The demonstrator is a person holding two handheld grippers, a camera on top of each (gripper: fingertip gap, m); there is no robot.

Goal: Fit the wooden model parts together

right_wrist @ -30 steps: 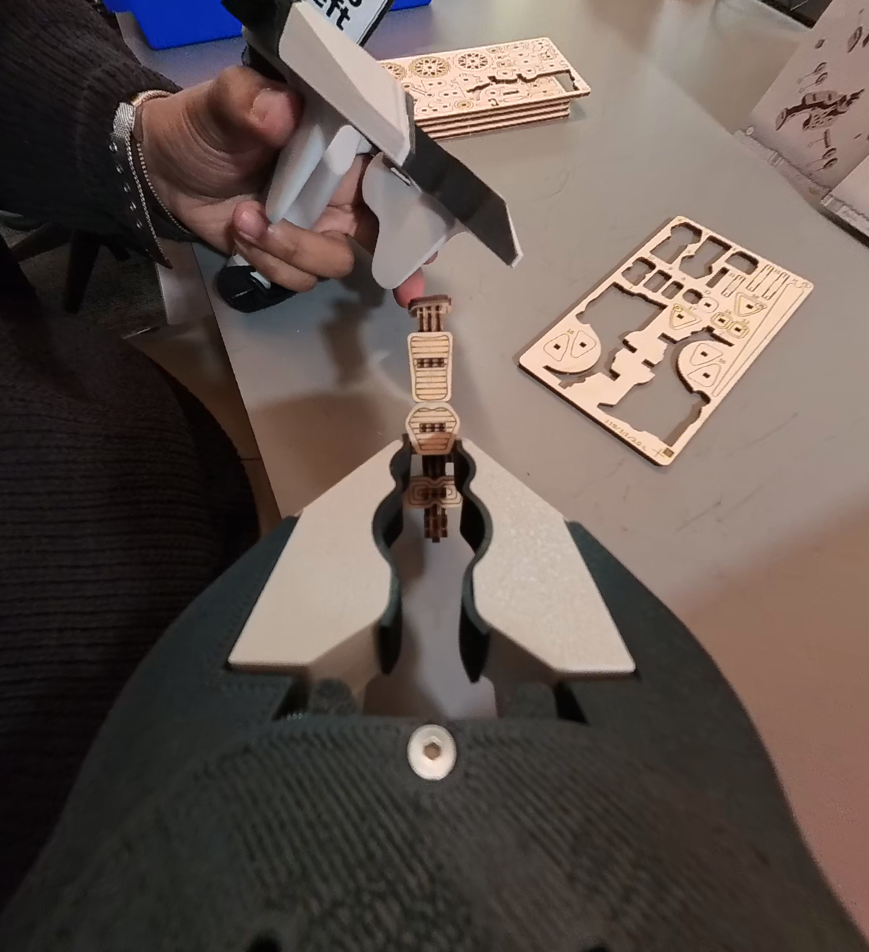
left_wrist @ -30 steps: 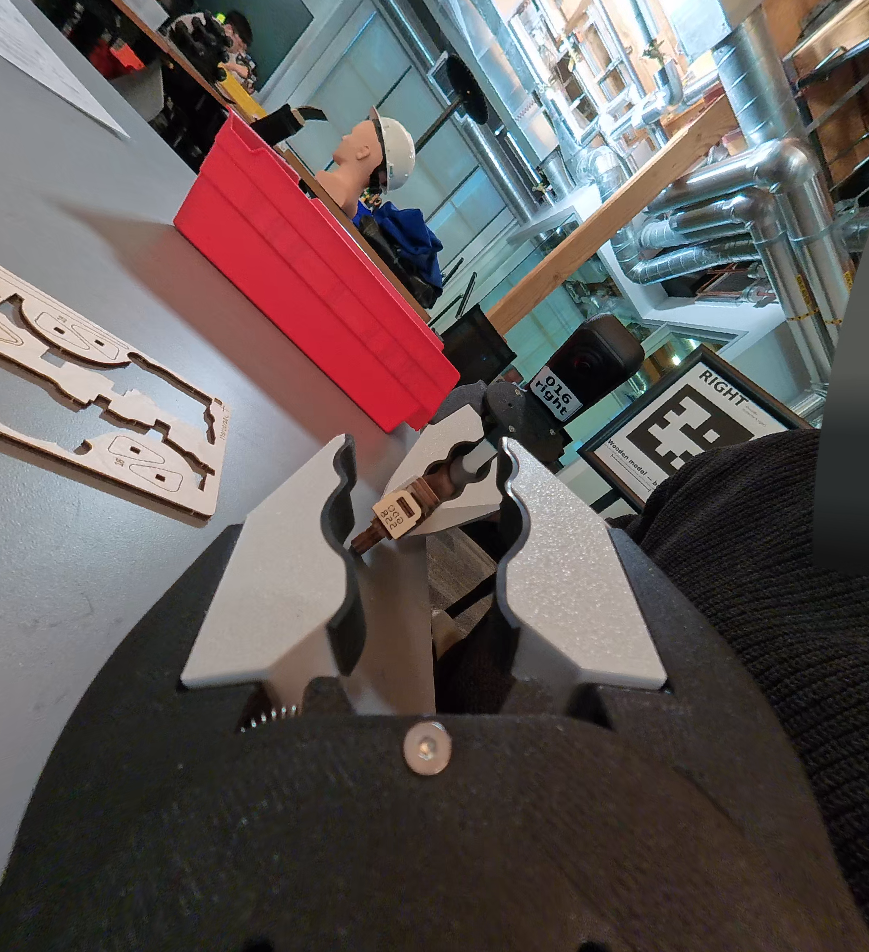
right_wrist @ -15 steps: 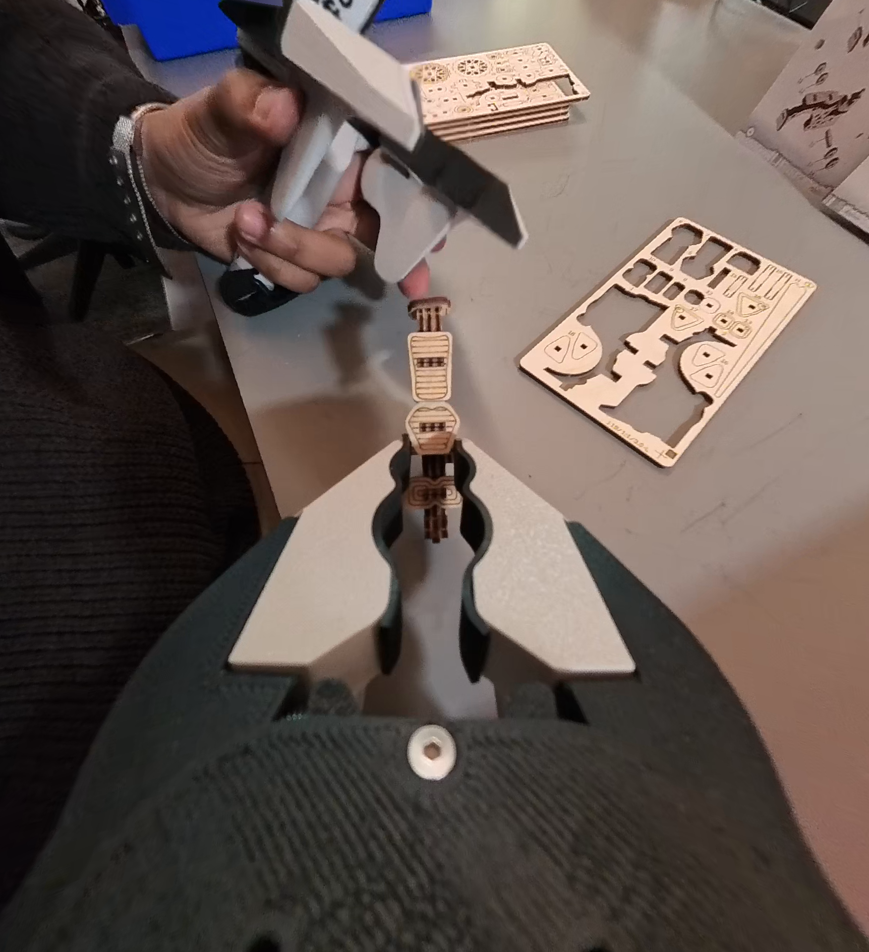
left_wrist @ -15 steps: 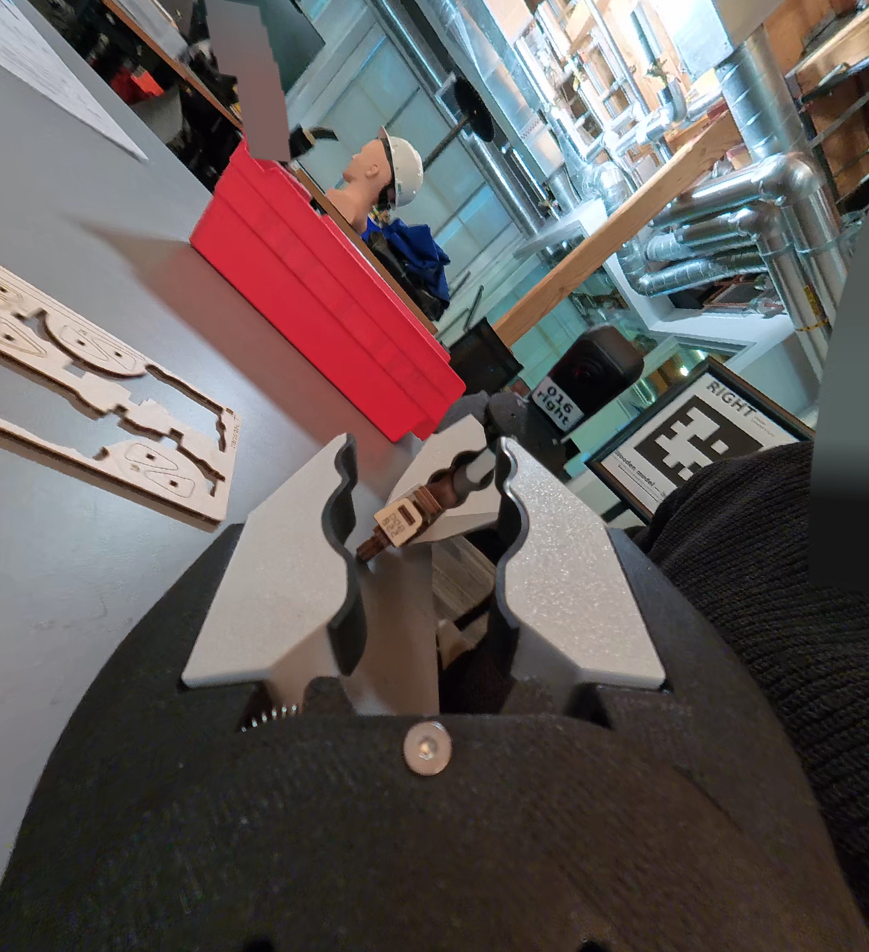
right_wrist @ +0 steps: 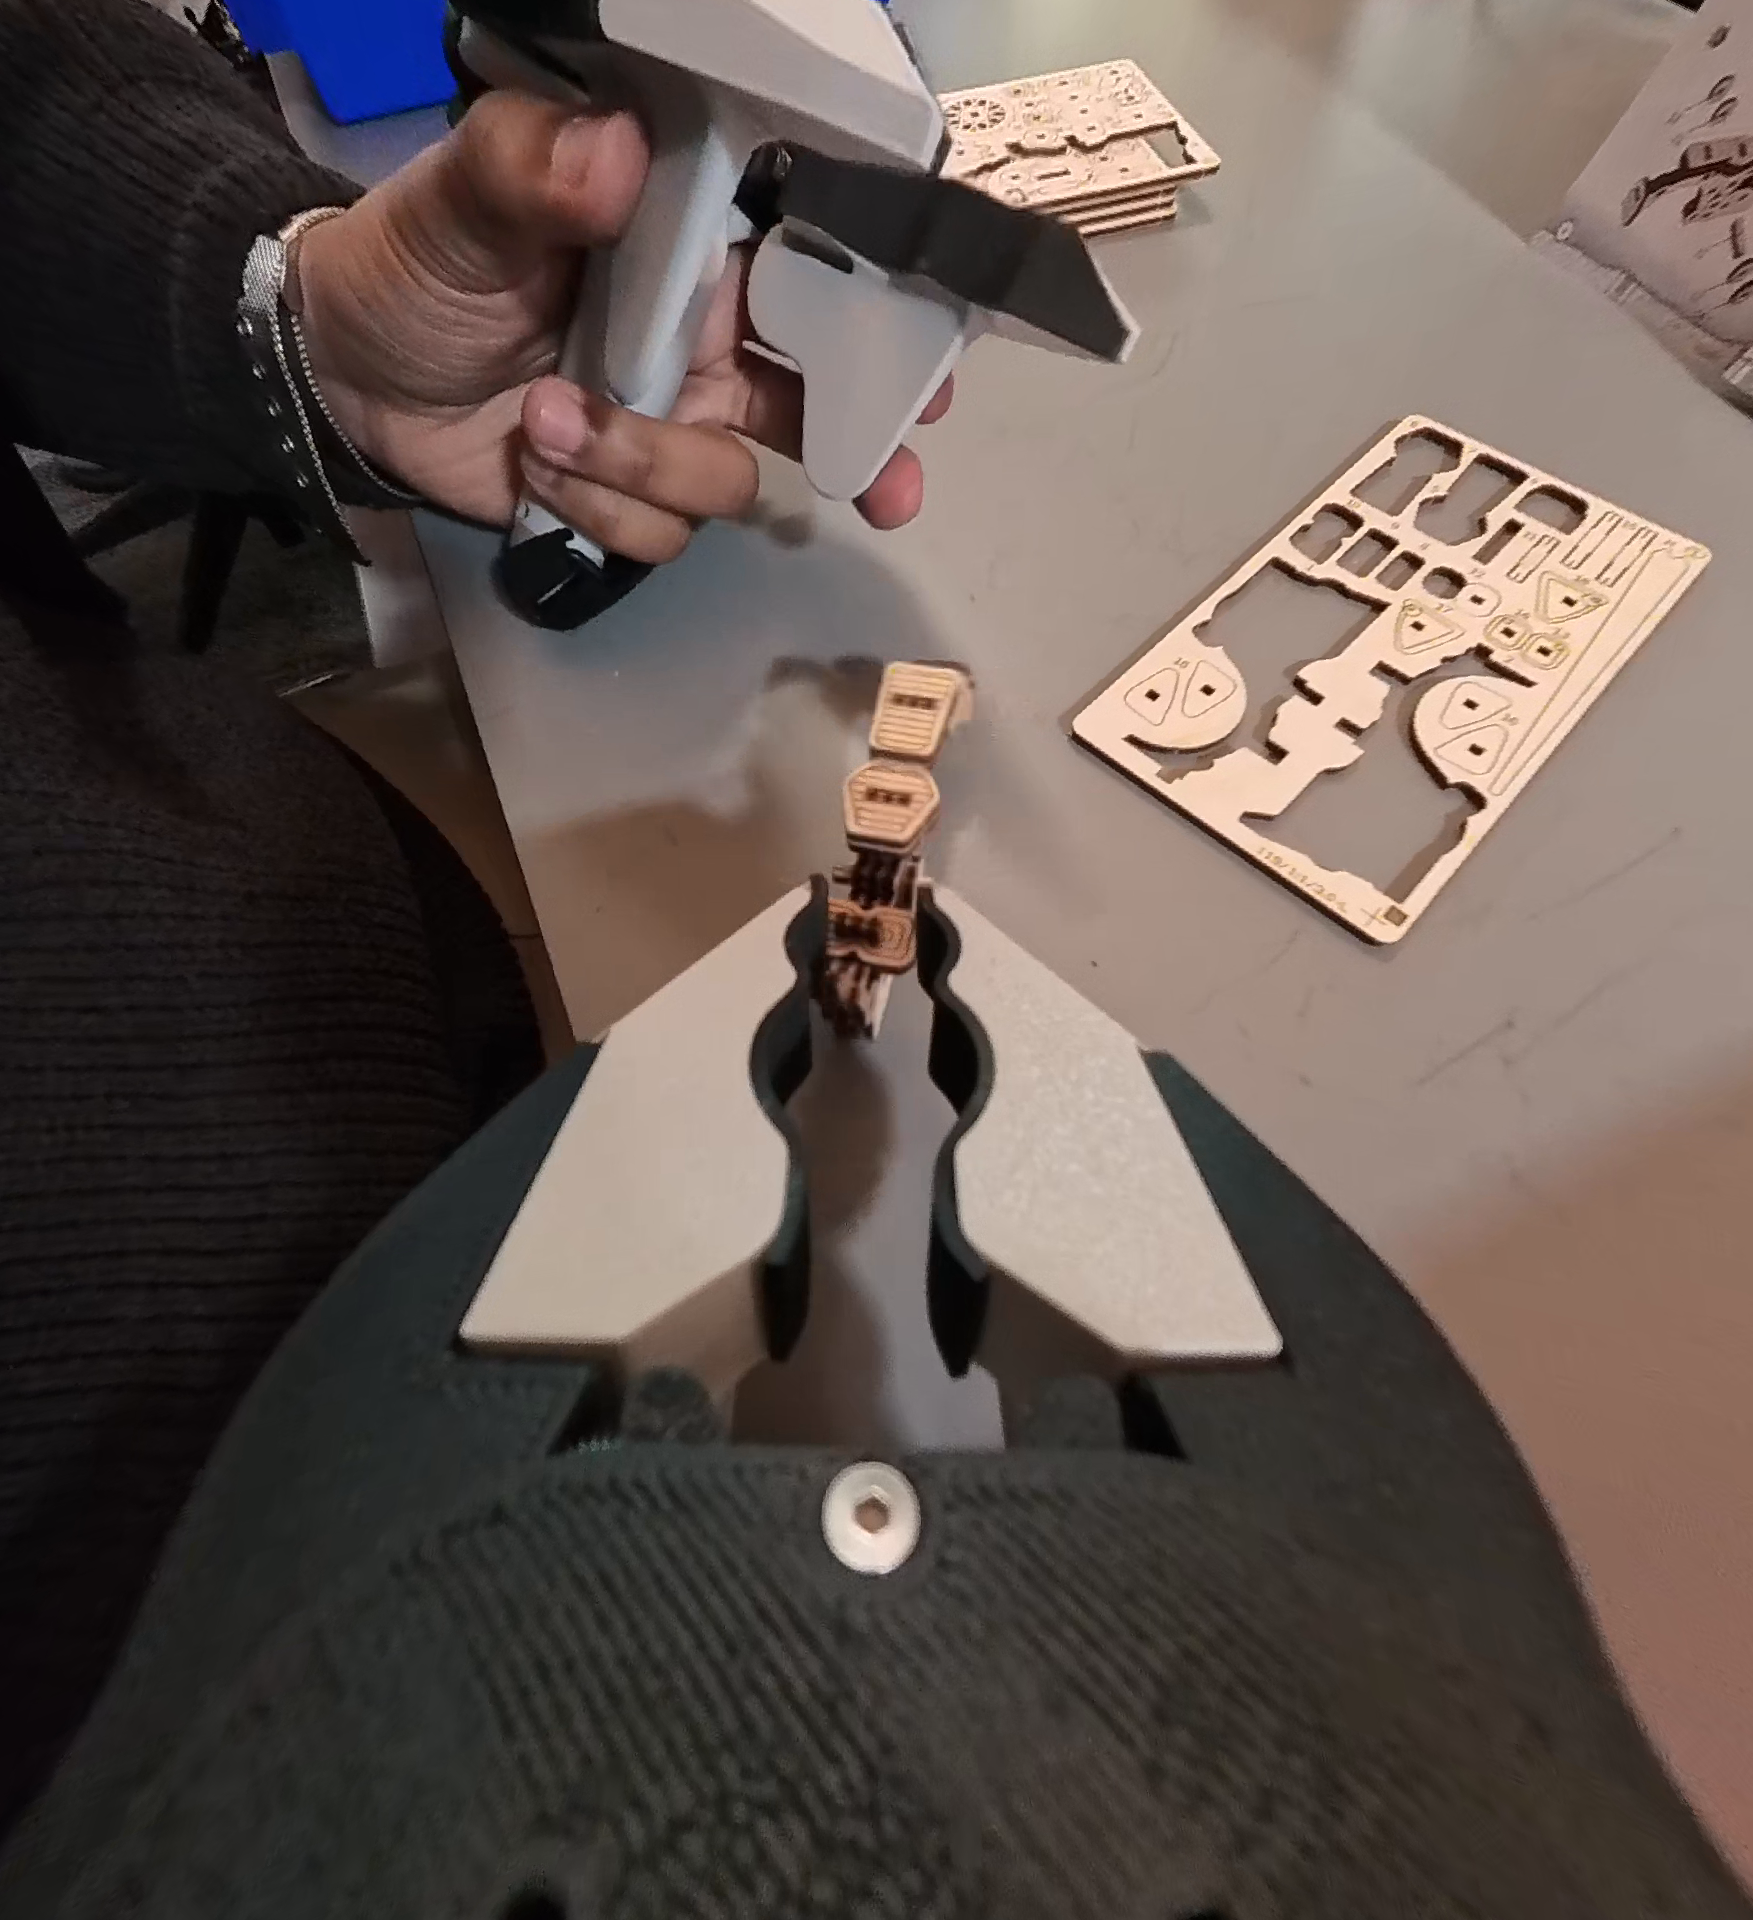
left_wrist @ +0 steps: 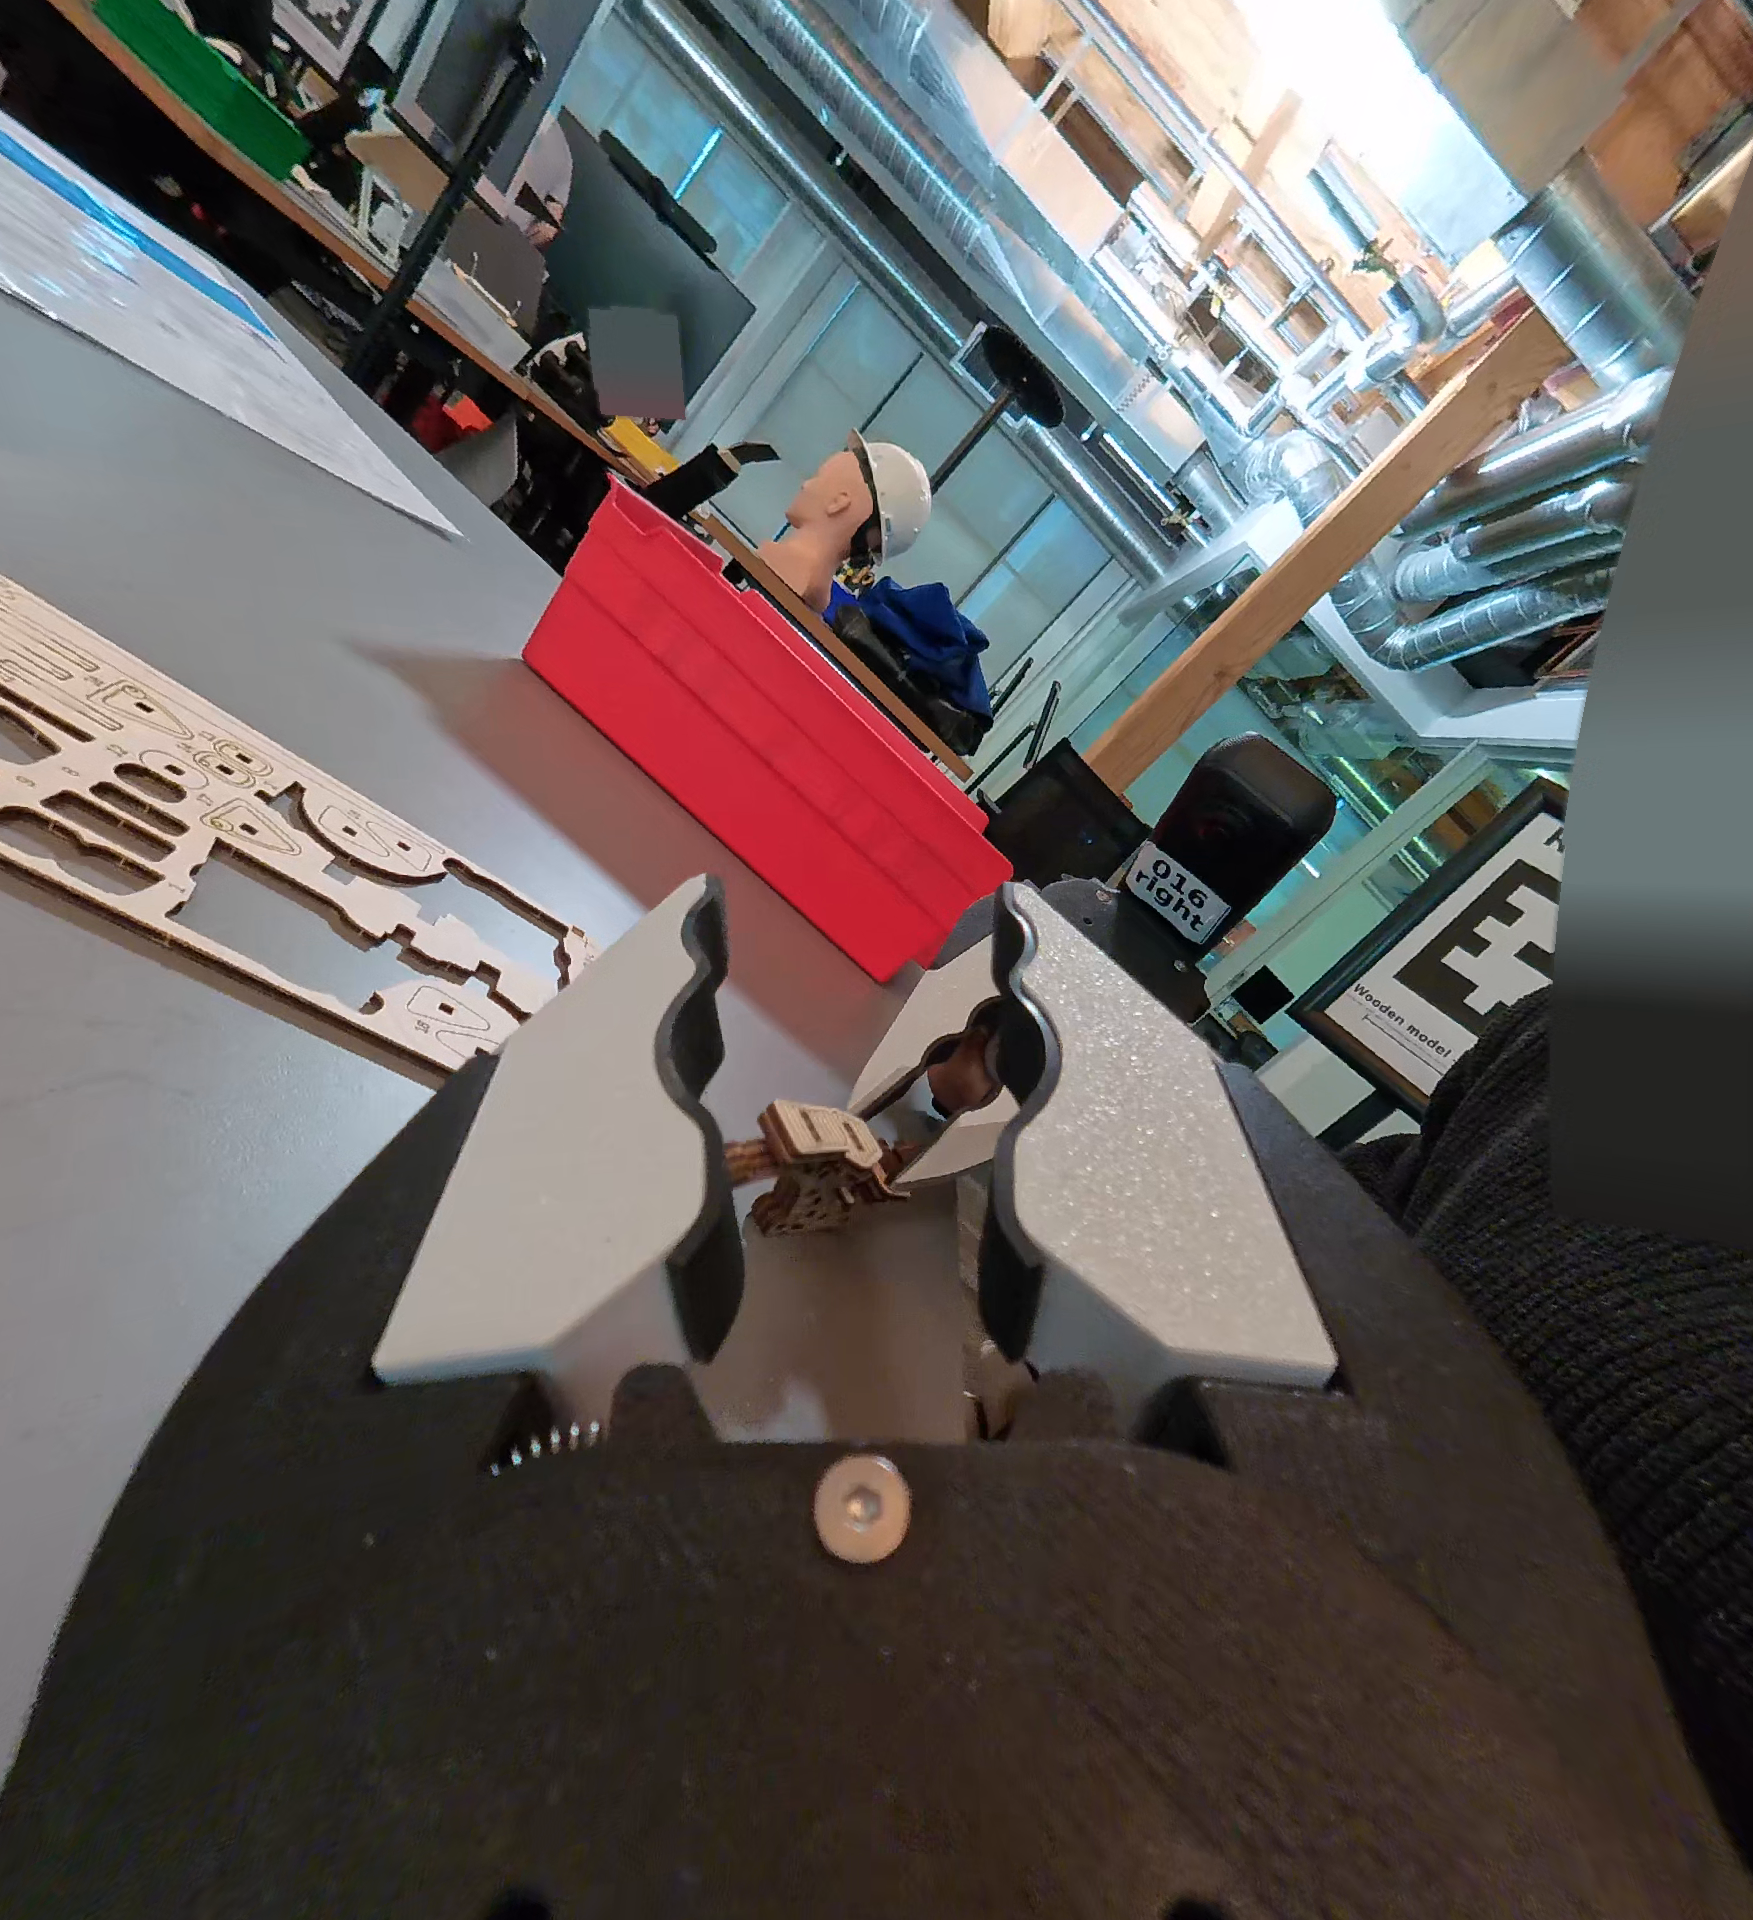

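Wooden model (right_wrist: pixel 877 883) — sheet stack (right_wrist: pixel 1080 156) right-view only

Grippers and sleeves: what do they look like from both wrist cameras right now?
Both grippers, left gripper and right gripper, have light grey angular fingers with wavy black inner pads on a textured black body with one silver screw. The hand wears a dark ribbed knit sleeve and a silver beaded bracelet.
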